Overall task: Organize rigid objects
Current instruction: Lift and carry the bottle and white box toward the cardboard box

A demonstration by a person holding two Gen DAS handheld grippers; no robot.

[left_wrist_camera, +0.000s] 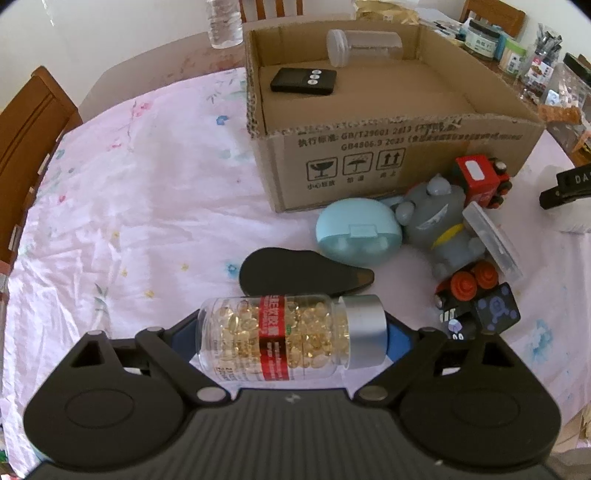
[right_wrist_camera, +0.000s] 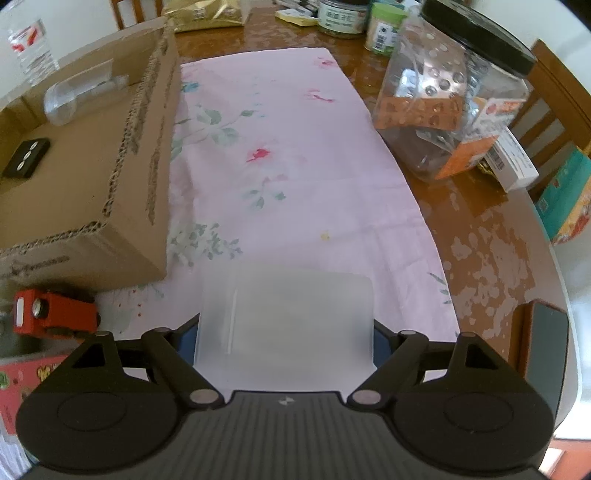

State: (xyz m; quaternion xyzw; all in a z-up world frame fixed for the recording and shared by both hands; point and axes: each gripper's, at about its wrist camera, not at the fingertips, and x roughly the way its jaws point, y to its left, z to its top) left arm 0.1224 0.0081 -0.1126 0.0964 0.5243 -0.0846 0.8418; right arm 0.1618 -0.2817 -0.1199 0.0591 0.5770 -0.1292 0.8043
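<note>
My left gripper (left_wrist_camera: pixel 291 338) is shut on a clear capsule bottle (left_wrist_camera: pixel 280 338) with a red label and silver cap, held sideways above the cloth. Ahead stands an open cardboard box (left_wrist_camera: pixel 369 147) holding a black remote (left_wrist_camera: pixel 303 80) and a clear jar (left_wrist_camera: pixel 364 46). Right of the bottle lie a black case (left_wrist_camera: pixel 295 271), a light blue case (left_wrist_camera: pixel 358 232), a grey toy (left_wrist_camera: pixel 439 221), a red toy truck (left_wrist_camera: pixel 480 181), a clear flat box (left_wrist_camera: pixel 491 240) and black dice (left_wrist_camera: pixel 495 308). My right gripper (right_wrist_camera: pixel 286 332) is shut on a frosted white plastic box (right_wrist_camera: pixel 286 321), right of the cardboard box (right_wrist_camera: pixel 92 206).
A pink floral cloth (left_wrist_camera: pixel 129 206) covers the wooden table (right_wrist_camera: pixel 480 236). A water bottle (left_wrist_camera: pixel 223 22) stands behind the box. A large clear jar with black lid (right_wrist_camera: pixel 450 107), tins and packets crowd the far right. Wooden chairs (left_wrist_camera: pixel 29 122) ring the table.
</note>
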